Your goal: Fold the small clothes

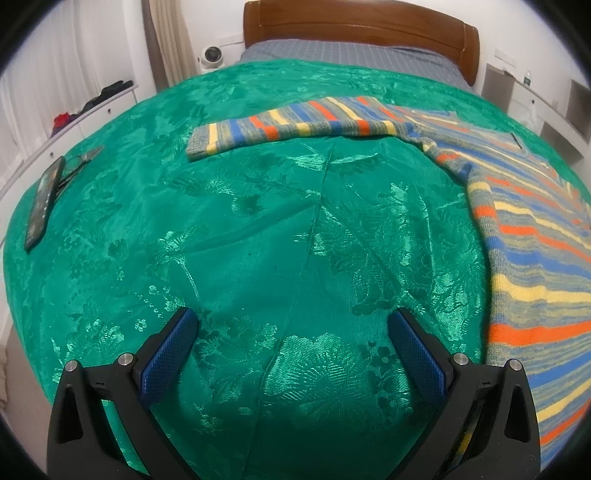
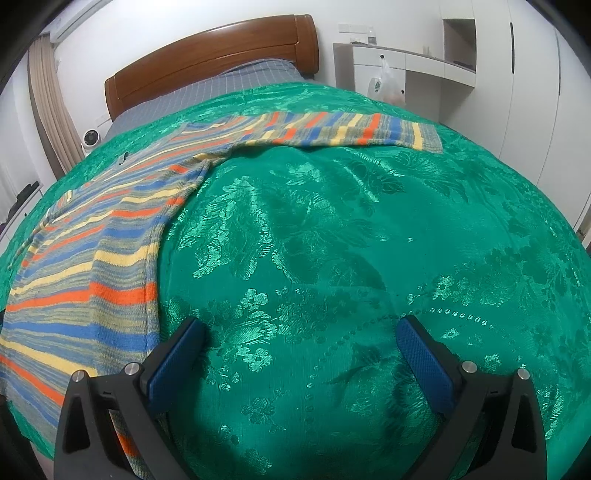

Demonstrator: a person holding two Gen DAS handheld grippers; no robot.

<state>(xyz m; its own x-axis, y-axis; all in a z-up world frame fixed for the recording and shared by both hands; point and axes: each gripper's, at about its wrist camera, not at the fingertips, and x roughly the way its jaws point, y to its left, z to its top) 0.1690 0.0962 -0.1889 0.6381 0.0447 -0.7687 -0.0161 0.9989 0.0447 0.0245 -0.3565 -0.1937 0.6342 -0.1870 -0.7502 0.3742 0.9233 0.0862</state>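
A striped knit sweater point(image 1: 528, 236) in blue, orange, yellow and grey lies flat on the green bedspread point(image 1: 258, 229). In the left wrist view its body fills the right side and one sleeve point(image 1: 295, 123) stretches left across the far part. In the right wrist view the sweater point(image 2: 88, 266) body lies at the left and the other sleeve point(image 2: 354, 131) reaches right. My left gripper point(image 1: 293, 325) is open and empty over bare bedspread, left of the sweater's hem. My right gripper point(image 2: 301, 334) is open and empty, its left finger at the sweater's side edge.
A phone point(image 1: 42, 201) and scissors point(image 1: 79, 162) lie at the bedspread's left edge. A wooden headboard point(image 1: 362, 26) stands at the far end. White drawers point(image 1: 44, 136) flank the left, white cabinets point(image 2: 480, 74) and a hanging plastic bag point(image 2: 386, 86) the right. A small white fan point(image 1: 211, 57) stands beside the bed.
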